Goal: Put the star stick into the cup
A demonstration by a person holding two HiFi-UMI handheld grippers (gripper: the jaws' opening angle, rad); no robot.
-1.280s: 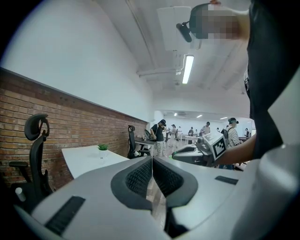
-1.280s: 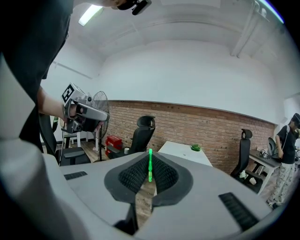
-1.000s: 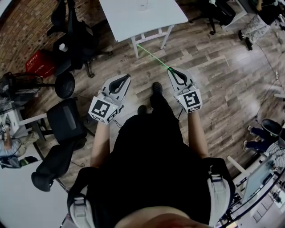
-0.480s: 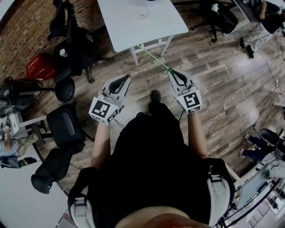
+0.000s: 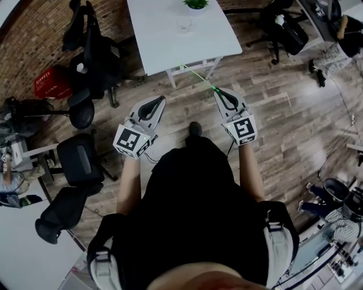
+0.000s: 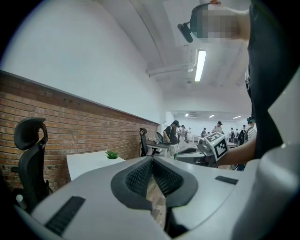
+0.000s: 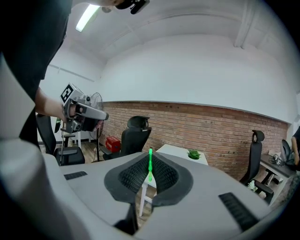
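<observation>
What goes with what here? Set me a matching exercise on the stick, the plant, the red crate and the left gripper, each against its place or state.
Things:
1. stick
2. plant
3. red crate
4. left gripper

Places or states:
A. on the floor by the brick wall
B. shut, with nothing in it
C. clamped in the right gripper
D. on the white table

Pairs: 1-C, 2-D, 3-A, 4-B
</observation>
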